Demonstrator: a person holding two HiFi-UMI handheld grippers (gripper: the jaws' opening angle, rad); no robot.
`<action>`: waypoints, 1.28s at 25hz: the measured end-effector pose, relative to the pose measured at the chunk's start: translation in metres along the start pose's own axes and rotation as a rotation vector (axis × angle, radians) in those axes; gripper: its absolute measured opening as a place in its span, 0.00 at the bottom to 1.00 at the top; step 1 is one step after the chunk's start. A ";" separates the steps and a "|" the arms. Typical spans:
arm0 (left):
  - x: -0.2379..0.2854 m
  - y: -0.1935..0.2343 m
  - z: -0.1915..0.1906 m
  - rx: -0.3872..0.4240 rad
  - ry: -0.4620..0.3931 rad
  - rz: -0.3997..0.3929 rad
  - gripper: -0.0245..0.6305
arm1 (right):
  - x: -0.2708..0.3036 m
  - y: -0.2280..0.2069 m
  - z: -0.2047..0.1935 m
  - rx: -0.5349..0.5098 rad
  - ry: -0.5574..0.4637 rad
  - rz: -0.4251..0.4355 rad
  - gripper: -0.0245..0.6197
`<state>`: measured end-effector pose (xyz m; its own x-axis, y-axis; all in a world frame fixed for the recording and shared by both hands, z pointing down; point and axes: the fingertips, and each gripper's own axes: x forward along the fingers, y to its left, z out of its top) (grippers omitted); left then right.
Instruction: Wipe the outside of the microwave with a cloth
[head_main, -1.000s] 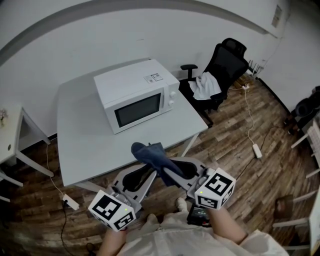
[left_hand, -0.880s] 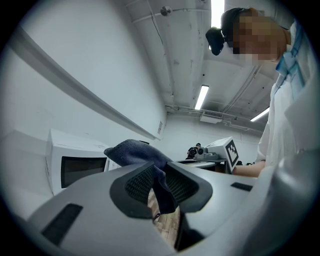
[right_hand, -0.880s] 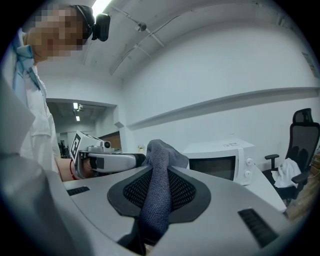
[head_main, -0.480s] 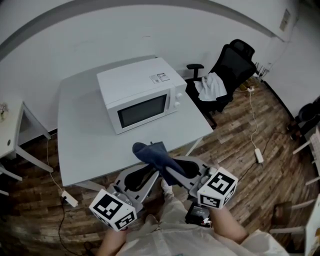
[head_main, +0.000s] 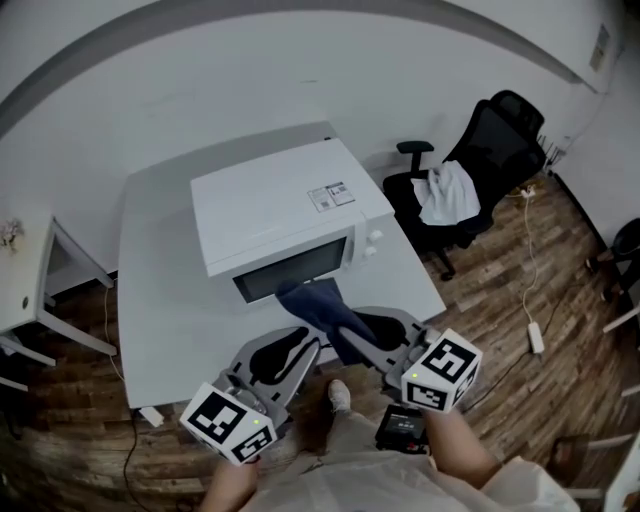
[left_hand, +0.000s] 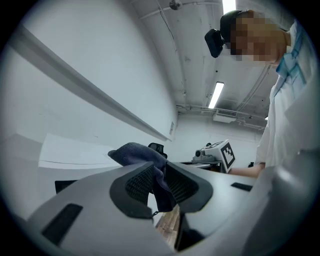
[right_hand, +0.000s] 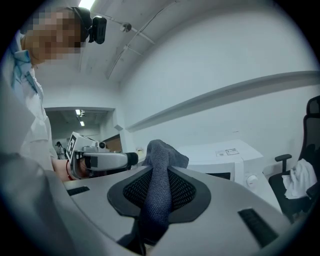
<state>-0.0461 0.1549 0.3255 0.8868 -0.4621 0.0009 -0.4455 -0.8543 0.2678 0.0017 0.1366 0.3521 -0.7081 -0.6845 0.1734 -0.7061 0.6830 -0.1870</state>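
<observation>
While only the head view shows the one grey table (head_main: 160, 300) whole, bearing one white microwave (head_main: 280, 200), the two gripper views show both pairs of jaws narrowly apart, the left gripper (head_main: 305, 348) and right gripper (head_main: 352, 338) each clamping the single blue cloth (head_main: 312, 305), just before the microwave's door.

A plain office-like workroom: bare white walls (head_main: 250, 80), a wood-plank floor (head_main: 480, 300), a black swivel office chair (head_main: 495, 140), a grey bench (head_main: 160, 300) carrying a white microwave (head_main: 280, 215), a power strip (head_main: 534, 337) trailing cable across the floor, strip lights (left_hand: 216, 95) overhead.
</observation>
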 end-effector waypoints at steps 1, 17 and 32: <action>0.009 0.006 0.004 0.001 -0.003 0.007 0.15 | 0.003 -0.015 0.007 0.000 -0.005 -0.008 0.18; 0.113 0.063 0.049 0.063 -0.040 0.107 0.15 | 0.066 -0.225 0.096 -0.049 0.011 -0.190 0.18; 0.097 0.112 0.056 0.017 -0.024 0.099 0.15 | 0.094 -0.322 0.014 -0.275 0.461 -0.577 0.18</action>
<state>-0.0165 0.0013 0.3013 0.8354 -0.5496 0.0029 -0.5326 -0.8082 0.2513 0.1631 -0.1512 0.4153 -0.1192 -0.8162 0.5653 -0.8976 0.3320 0.2900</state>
